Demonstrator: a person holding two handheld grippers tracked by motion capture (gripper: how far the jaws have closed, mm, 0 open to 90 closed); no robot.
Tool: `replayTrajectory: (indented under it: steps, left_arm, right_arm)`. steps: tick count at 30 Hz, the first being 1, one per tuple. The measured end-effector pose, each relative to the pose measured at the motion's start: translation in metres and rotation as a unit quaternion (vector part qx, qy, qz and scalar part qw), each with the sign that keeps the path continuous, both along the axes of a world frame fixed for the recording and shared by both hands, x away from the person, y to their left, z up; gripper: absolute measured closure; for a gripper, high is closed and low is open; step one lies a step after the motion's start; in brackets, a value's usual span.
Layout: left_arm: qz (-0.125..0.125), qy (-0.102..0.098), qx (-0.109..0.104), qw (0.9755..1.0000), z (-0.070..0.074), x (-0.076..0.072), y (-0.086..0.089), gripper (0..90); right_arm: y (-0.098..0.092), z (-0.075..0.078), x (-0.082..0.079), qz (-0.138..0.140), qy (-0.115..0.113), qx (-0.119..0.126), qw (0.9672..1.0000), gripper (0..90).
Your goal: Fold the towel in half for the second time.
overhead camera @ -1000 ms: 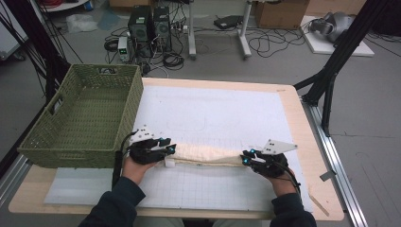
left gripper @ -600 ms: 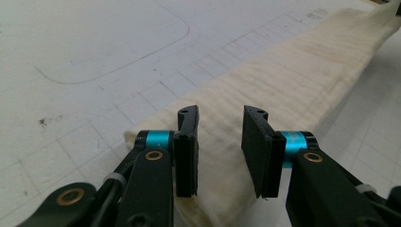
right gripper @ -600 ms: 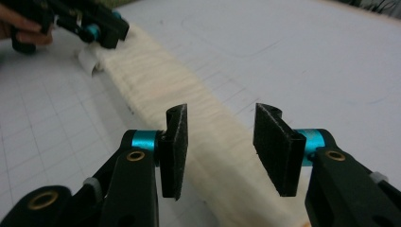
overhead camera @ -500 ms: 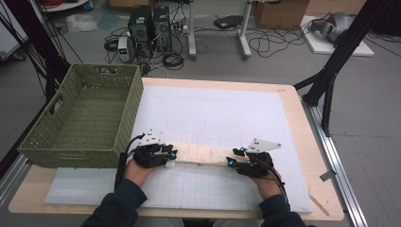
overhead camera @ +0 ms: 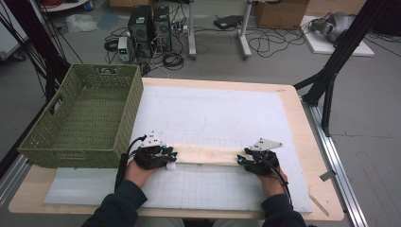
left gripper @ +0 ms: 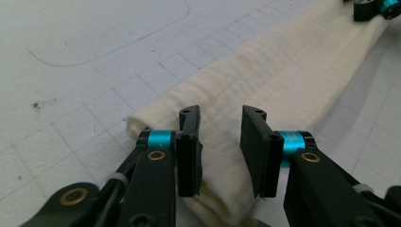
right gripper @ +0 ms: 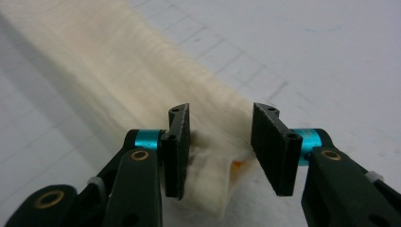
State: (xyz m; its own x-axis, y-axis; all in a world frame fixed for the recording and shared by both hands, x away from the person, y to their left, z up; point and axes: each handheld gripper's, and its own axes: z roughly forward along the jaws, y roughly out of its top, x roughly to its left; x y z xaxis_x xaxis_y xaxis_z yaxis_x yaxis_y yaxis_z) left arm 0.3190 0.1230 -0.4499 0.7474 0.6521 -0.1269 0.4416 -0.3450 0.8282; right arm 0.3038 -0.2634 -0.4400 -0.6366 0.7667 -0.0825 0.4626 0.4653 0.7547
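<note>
1. I see a long cream-coloured cloth (overhead camera: 205, 154), folded into a narrow band, lying flat on the white gridded mat (overhead camera: 222, 113) near my edge of the light wooden table (overhead camera: 302, 142).
2. My left gripper (overhead camera: 169, 158) sits at the band's left end. In the left gripper view its jaws stand apart, with the cloth (left gripper: 283, 80) lying between them; the left jaw rests against the fabric, while a gap shows beside the right one. They have just been closing a little, but I see no firm pinch.
3. My right gripper (overhead camera: 242, 161) sits at the band's right end. In the right gripper view its jaws also stand apart, having just been opening, and the bunched end of the cloth (right gripper: 142, 75) lies between them. The fabric touches the left jaw; the right jaw stands clear of it.
4. A small orange spot (right gripper: 237, 164) shows on the cloth end between the right gripper's jaws.
5. The band runs straight between my two hands, parallel to the table's near edge.
6. A green woven basket (overhead camera: 82, 116) stands at the table's left side, just beside my left hand (overhead camera: 142, 163) and apart from the cloth.
</note>
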Motion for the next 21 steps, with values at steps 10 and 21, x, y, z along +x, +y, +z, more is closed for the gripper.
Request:
replayTrajectory:
  steps: [10, 21]
  left_arm:
    - [0.014, -0.023, -0.03, 0.9992, 0.006, -0.003, 0.009, 64.7]
    - [0.016, -0.006, 0.01, 0.9998, 0.0, -0.001, 0.008, 71.8]
  right_arm:
    - [-0.013, 0.019, -0.013, -0.001, -0.031, 0.078, 0.9965, 54.6]
    - [-0.017, -0.001, -0.009, 0.023, 0.031, 0.045, 0.9982, 58.9]
